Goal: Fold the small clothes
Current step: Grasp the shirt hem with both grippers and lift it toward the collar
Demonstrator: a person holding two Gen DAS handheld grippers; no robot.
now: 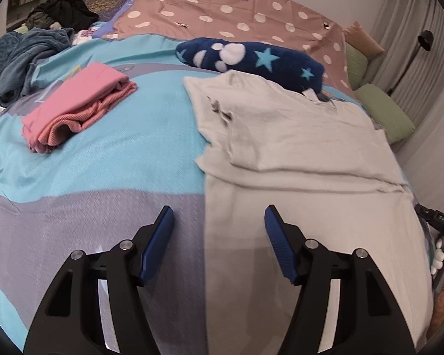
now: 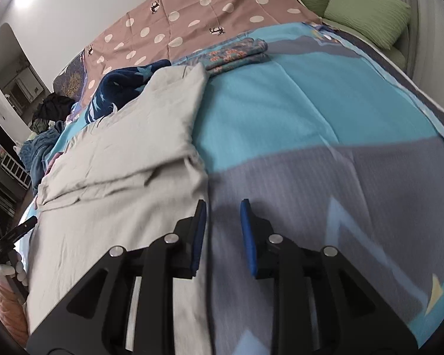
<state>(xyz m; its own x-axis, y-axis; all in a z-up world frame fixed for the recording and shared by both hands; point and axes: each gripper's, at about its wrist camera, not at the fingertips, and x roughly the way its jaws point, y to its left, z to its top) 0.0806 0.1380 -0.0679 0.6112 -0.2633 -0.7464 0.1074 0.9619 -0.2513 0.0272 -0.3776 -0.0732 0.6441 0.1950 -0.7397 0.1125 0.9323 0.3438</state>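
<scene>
A light grey garment (image 1: 296, 148) lies spread flat on the blue and grey bed cover (image 1: 118, 162), its sleeves folded inward. My left gripper (image 1: 219, 216) hovers open and wide over the garment's near left edge, nothing between its blue pads. In the right wrist view the same grey garment (image 2: 118, 162) fills the left half. My right gripper (image 2: 223, 207) stands at its near right edge, jaws a small way apart and empty, the left pad (image 2: 199, 230) right by the cloth's border.
A folded pink garment (image 1: 80, 106) rests at the left, a navy star blanket (image 1: 251, 56) behind the grey one, a folded patterned cloth (image 2: 236, 53) farther back. A heap of unfolded clothes (image 1: 29, 47) fills the far left corner. Green pillows (image 2: 367, 14) line the right side.
</scene>
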